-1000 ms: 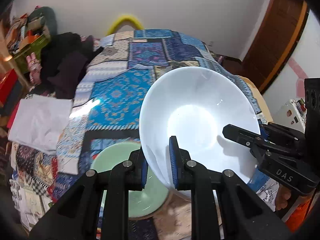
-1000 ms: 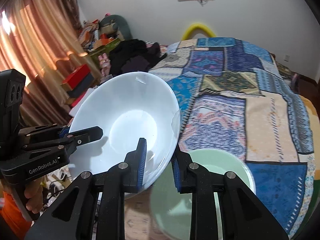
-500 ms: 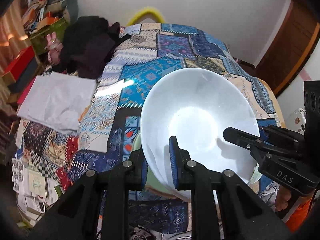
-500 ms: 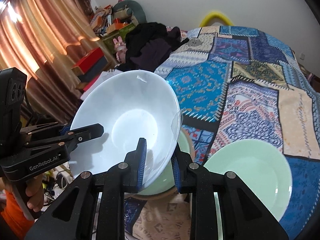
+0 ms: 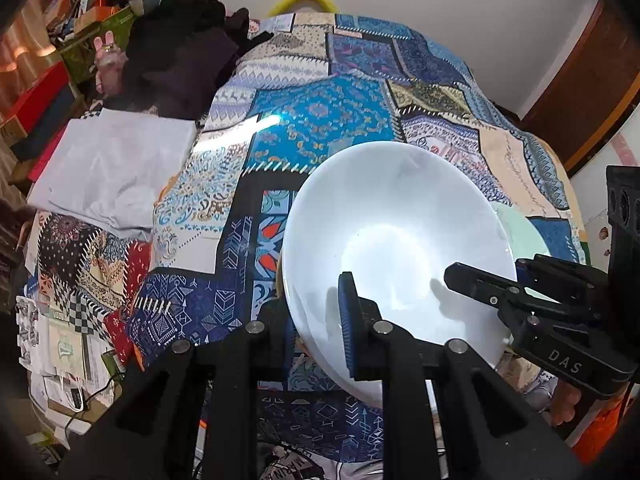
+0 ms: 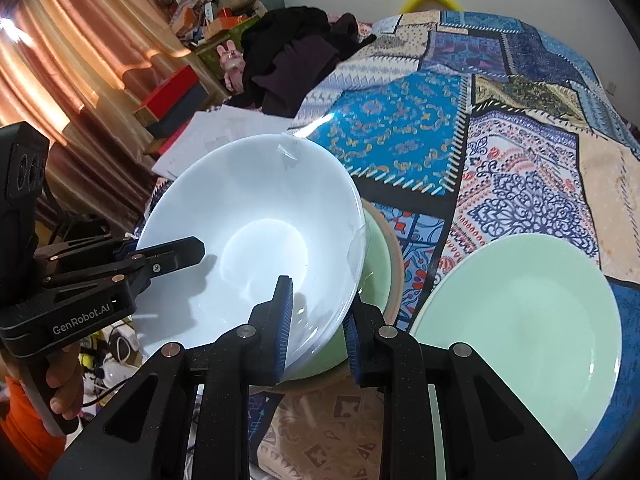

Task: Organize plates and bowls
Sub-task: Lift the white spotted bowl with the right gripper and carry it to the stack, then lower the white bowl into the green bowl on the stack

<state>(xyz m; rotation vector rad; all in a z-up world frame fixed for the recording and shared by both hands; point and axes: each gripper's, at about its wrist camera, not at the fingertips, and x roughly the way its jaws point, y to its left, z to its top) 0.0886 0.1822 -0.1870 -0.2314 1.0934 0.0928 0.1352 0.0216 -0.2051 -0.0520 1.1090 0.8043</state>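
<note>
White bowl point(image 6: 256, 248) now over green bowl point(image 6: 372, 264)

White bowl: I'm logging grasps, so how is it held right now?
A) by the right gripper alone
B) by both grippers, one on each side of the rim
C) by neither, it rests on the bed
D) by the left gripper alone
B: the left gripper and right gripper each clamp the white bowl's rim from opposite sides.

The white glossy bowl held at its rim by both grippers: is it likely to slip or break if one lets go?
The white glossy bowl looks rigid and glazed, so probably slippery. The left gripper and right gripper each pinch only thin rim, so one alone might let it tilt. It seems ceramic or glass, likely fragile.
</note>
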